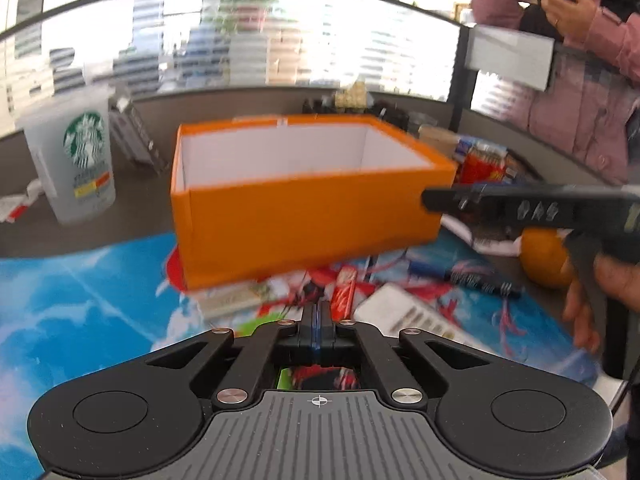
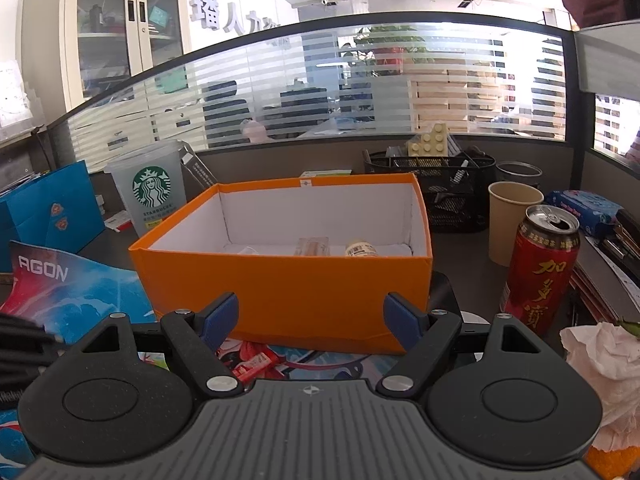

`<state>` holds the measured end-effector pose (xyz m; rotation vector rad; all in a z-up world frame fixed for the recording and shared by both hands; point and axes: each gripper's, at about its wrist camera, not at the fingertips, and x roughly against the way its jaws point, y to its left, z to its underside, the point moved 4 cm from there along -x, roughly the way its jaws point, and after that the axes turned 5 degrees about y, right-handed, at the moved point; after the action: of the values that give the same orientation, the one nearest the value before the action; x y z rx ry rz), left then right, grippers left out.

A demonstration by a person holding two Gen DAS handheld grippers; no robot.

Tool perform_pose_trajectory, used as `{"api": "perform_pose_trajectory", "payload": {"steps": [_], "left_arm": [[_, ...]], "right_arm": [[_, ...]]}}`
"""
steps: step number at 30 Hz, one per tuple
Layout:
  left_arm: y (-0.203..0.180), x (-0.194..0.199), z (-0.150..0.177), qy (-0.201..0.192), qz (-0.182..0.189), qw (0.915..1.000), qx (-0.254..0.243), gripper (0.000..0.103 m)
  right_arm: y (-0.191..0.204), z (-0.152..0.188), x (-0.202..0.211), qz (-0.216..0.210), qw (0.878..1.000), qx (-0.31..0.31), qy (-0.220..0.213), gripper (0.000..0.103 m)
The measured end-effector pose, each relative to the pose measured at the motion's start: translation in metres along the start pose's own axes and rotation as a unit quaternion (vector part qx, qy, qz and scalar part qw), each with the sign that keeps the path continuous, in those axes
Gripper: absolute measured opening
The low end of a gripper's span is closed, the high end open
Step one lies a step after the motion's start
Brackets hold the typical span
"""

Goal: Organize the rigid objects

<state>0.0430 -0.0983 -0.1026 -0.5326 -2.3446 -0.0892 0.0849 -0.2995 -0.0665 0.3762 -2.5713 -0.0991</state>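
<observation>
An open orange box (image 1: pixel 304 208) with a white inside stands on a colourful desk mat (image 1: pixel 80 312). In the right wrist view the box (image 2: pixel 288 288) holds a small bottle (image 2: pixel 361 249) and a flat packet (image 2: pixel 312 246). My left gripper (image 1: pixel 319 312) is shut and empty, above loose items in front of the box: a red snack bar (image 1: pixel 343 290), a blue pen (image 1: pixel 464 277) and a white calculator (image 1: pixel 416 320). My right gripper (image 2: pixel 312 318) is open and empty just before the box; it also shows from the side in the left wrist view (image 1: pixel 432 200).
A Starbucks cup (image 2: pixel 154 196) stands left of the box. A red drink can (image 2: pixel 540 264), a paper cup (image 2: pixel 514 224), a black mesh organiser (image 2: pixel 448 192) and crumpled tissue (image 2: pixel 600 364) are on the right. An orange (image 1: pixel 546 258) lies right. A blue bag (image 2: pixel 48 212) stands left.
</observation>
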Motion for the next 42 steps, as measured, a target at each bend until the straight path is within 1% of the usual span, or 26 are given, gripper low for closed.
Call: {"api": "perform_pose_trajectory", "payload": {"steps": [1, 2, 3, 4, 6, 7, 8, 11, 13, 15, 18, 19, 23, 26, 27, 28, 29, 30, 31, 36, 38, 40, 42], "left_arm": [[0.003, -0.003, 0.003, 0.006, 0.000, 1.0000, 0.006, 0.000], [0.007, -0.005, 0.006, 0.012, -0.002, 0.9998, 0.016, 0.004], [0.012, -0.005, 0.008, 0.013, -0.006, 0.9994, 0.030, 0.006], [0.016, -0.003, 0.011, 0.015, -0.010, 0.9992, 0.037, 0.011], [0.023, 0.004, 0.017, 0.009, -0.026, 0.9987, 0.043, 0.034], [0.025, 0.007, 0.021, 0.006, -0.038, 0.9985, 0.039, 0.063], [0.026, 0.010, 0.025, 0.004, -0.051, 0.9981, 0.035, 0.081], [0.026, 0.019, 0.030, 0.000, -0.067, 0.9974, 0.026, 0.083], [0.026, 0.019, 0.032, 0.001, -0.082, 0.9964, 0.022, 0.087], [0.030, 0.015, 0.037, 0.018, -0.091, 0.9952, 0.031, 0.087], [0.037, -0.002, 0.048, 0.064, -0.074, 0.9934, 0.059, 0.084], [0.039, -0.006, 0.050, 0.075, -0.068, 0.9927, 0.066, 0.084], [0.036, -0.011, 0.054, 0.060, -0.082, 0.9932, 0.057, 0.084], [0.029, -0.015, 0.056, 0.045, -0.096, 0.9939, 0.030, 0.085], [0.028, -0.016, 0.056, 0.038, -0.094, 0.9944, 0.029, 0.084], [0.027, -0.017, 0.056, 0.031, -0.093, 0.9949, 0.025, 0.080], [0.027, -0.017, 0.054, 0.023, -0.093, 0.9952, 0.022, 0.057], [0.026, -0.017, 0.052, 0.011, -0.093, 0.9954, 0.019, 0.038], [0.026, -0.017, 0.050, 0.011, -0.091, 0.9956, 0.020, 0.030], [0.031, -0.014, 0.047, 0.009, -0.074, 0.9964, 0.041, 0.030], [0.034, -0.012, 0.045, 0.010, -0.058, 0.9965, 0.060, 0.030], [0.035, -0.009, 0.044, 0.007, -0.058, 0.9963, 0.063, 0.030], [0.033, -0.002, 0.040, -0.006, -0.065, 0.9964, 0.054, 0.030]], "right_arm": [[0.000, 0.001, 0.000, 0.000, 1.000, 0.001, 0.001, 0.079], [0.000, 0.001, -0.001, 0.000, 1.000, 0.001, 0.002, 0.079], [0.000, 0.001, -0.001, 0.000, 1.000, 0.002, 0.003, 0.079], [0.001, 0.002, -0.002, -0.001, 1.000, 0.002, 0.004, 0.079], [0.002, 0.002, -0.002, -0.002, 1.000, 0.004, 0.005, 0.079], [0.002, 0.002, -0.002, -0.002, 1.000, 0.004, 0.006, 0.079], [0.001, 0.002, -0.003, -0.003, 1.000, 0.004, 0.006, 0.079], [0.002, 0.003, -0.007, -0.005, 1.000, 0.003, 0.009, 0.079], [0.004, 0.004, -0.009, -0.008, 1.000, 0.004, 0.013, 0.079], [0.008, 0.006, -0.010, -0.011, 1.000, 0.008, 0.017, 0.079], [0.017, 0.009, -0.007, -0.014, 0.999, 0.024, 0.025, 0.080], [0.020, 0.012, -0.005, -0.011, 0.999, 0.033, 0.032, 0.082], [0.028, 0.031, 0.002, 0.005, 0.996, 0.063, 0.056, 0.083], [0.028, 0.045, 0.006, 0.012, 0.995, 0.069, 0.070, 0.083], [0.026, 0.049, 0.007, 0.013, 0.995, 0.066, 0.074, 0.083], [0.024, 0.052, 0.008, 0.015, 0.995, 0.063, 0.077, 0.083], [0.022, 0.054, 0.009, 0.018, 0.995, 0.059, 0.078, 0.084], [0.019, 0.055, 0.010, 0.021, 0.995, 0.055, 0.079, 0.084], [0.017, 0.056, 0.010, 0.024, 0.995, 0.051, 0.078, 0.084], [0.013, 0.055, 0.015, 0.028, 0.996, 0.044, 0.073, 0.084], [0.013, 0.055, 0.015, 0.028, 0.996, 0.044, 0.073, 0.084], [0.014, 0.055, 0.016, 0.029, 0.996, 0.047, 0.072, 0.084], [0.015, 0.055, 0.016, 0.031, 0.996, 0.050, 0.070, 0.084]]}}
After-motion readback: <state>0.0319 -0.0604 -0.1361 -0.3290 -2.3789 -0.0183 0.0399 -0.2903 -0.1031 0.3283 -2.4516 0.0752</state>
